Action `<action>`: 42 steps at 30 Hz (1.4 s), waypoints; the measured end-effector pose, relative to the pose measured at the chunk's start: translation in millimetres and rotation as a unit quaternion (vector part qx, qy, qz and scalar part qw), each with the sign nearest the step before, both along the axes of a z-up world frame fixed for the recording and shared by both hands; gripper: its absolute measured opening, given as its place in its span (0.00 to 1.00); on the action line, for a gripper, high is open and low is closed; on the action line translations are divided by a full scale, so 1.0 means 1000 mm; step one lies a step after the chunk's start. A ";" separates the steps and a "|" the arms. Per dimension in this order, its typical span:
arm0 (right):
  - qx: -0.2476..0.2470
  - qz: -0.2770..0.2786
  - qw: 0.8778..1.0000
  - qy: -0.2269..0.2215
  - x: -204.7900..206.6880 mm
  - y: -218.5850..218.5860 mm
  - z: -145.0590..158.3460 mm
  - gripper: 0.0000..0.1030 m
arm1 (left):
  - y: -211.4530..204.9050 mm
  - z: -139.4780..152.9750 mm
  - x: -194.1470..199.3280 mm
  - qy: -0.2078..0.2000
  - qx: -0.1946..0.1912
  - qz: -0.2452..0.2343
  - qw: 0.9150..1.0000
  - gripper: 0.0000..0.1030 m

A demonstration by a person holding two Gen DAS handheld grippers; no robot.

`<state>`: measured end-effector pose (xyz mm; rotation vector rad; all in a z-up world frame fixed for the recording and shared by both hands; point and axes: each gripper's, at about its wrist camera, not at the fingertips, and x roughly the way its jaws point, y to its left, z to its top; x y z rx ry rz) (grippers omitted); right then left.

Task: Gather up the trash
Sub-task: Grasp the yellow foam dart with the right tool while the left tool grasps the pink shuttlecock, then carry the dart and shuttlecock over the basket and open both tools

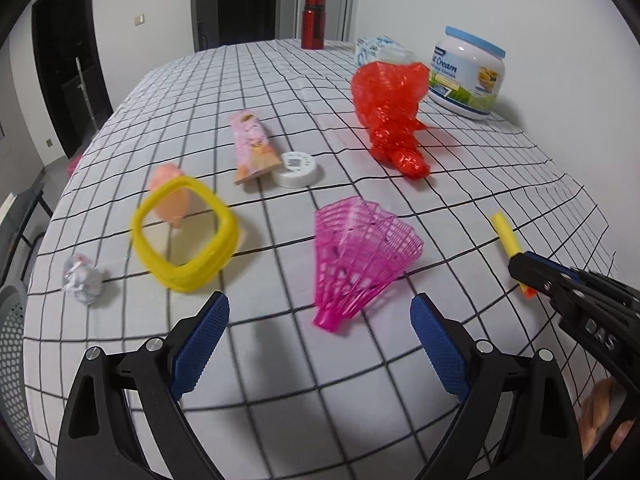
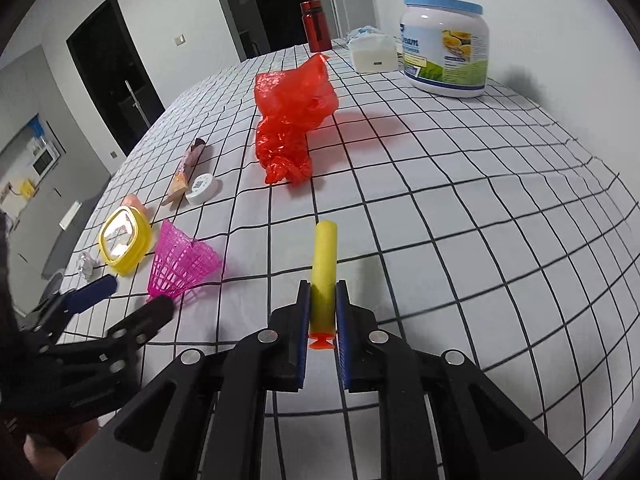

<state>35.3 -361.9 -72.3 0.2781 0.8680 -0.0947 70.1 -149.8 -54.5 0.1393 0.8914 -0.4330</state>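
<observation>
My right gripper is shut on a yellow foam dart with an orange tip, held just above the checked tablecloth; the dart also shows in the left wrist view. My left gripper is open and empty, its jaws on either side of a pink mesh shuttlecock lying on its side just ahead. Around it lie a yellow ring lid, a crumpled foil ball, a pink wrapper, a white cap and a red plastic bag.
A large milk-powder jar, a white box and a red bottle stand at the table's far end. A grey perforated basket sits off the left edge. A peach balloon-like object lies behind the yellow lid.
</observation>
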 end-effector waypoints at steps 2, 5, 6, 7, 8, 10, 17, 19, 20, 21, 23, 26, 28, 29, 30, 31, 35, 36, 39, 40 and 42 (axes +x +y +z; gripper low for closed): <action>0.006 -0.001 1.000 -0.003 -0.002 -0.004 0.000 0.12 | -0.006 -0.001 0.005 0.001 0.003 0.000 1.000 0.88; 0.012 -0.001 1.000 -0.006 -0.005 -0.006 0.001 0.12 | -0.015 -0.004 0.013 0.006 0.007 0.000 1.000 0.88; 0.014 -0.001 1.000 -0.007 -0.006 -0.006 0.001 0.12 | -0.016 -0.005 0.014 0.008 0.009 0.000 1.000 0.87; 0.016 -0.001 1.000 -0.008 -0.007 -0.007 0.001 0.12 | -0.019 -0.007 0.016 0.012 0.012 0.000 1.000 0.85; 0.017 -0.001 1.000 -0.009 -0.008 -0.008 0.001 0.12 | -0.021 -0.008 0.017 0.016 0.015 -0.001 1.000 0.81; 0.021 -0.001 1.000 -0.011 -0.009 -0.009 0.000 0.12 | -0.024 -0.010 0.019 0.023 0.020 -0.004 1.000 0.72; 0.027 0.001 1.000 -0.010 -0.011 -0.009 -0.002 0.12 | -0.028 -0.007 0.010 0.012 0.018 -0.027 0.999 0.41; 0.026 0.003 1.000 -0.011 -0.012 -0.006 -0.002 0.12 | -0.025 -0.006 0.009 0.013 0.012 -0.028 0.999 0.39; 0.026 0.004 1.000 -0.011 -0.012 -0.006 -0.001 0.12 | -0.024 -0.005 0.008 0.013 0.011 -0.027 1.000 0.39; 0.026 0.005 1.000 -0.012 -0.013 -0.004 0.000 0.12 | -0.022 -0.003 0.007 0.011 0.009 -0.026 1.000 0.38; 0.026 0.007 1.000 -0.012 -0.015 -0.001 0.002 0.12 | -0.015 0.003 0.003 0.001 0.006 -0.022 1.000 0.38; 0.025 0.014 0.999 -0.015 -0.015 0.007 0.006 0.12 | 0.000 0.010 -0.006 -0.019 0.010 -0.009 1.000 0.38; 0.023 0.021 0.999 -0.018 -0.016 0.014 0.009 0.12 | 0.015 0.014 -0.010 -0.026 0.010 0.004 1.000 0.38; 0.022 0.026 0.999 -0.018 -0.015 0.019 0.011 0.12 | 0.020 0.015 -0.011 -0.028 0.010 0.008 1.000 0.38; 0.021 0.030 0.999 -0.019 -0.014 0.023 0.012 0.12 | 0.028 0.016 -0.012 -0.031 0.011 0.014 0.999 0.38; 0.019 0.035 0.999 -0.018 -0.013 0.029 0.013 0.12 | 0.037 0.018 -0.014 -0.035 0.011 0.021 0.999 0.38; 0.014 0.057 0.998 -0.017 -0.008 0.055 0.017 0.12 | 0.070 0.024 -0.018 -0.044 0.005 0.045 0.998 0.38; 0.012 0.061 0.998 -0.018 -0.008 0.061 0.018 0.12 | 0.077 0.026 -0.019 -0.046 0.004 0.049 0.998 0.38; 0.008 0.078 0.997 -0.020 -0.003 0.085 0.022 0.12 | 0.097 0.030 -0.021 -0.051 0.003 0.063 0.997 0.38; 0.007 0.084 0.996 -0.021 -0.001 0.093 0.023 0.12 | 0.106 0.032 -0.022 -0.052 0.001 0.067 0.996 0.38; 0.006 0.097 0.995 -0.023 0.003 0.112 0.026 0.12 | 0.125 0.035 -0.023 -0.056 -0.001 0.079 0.995 0.38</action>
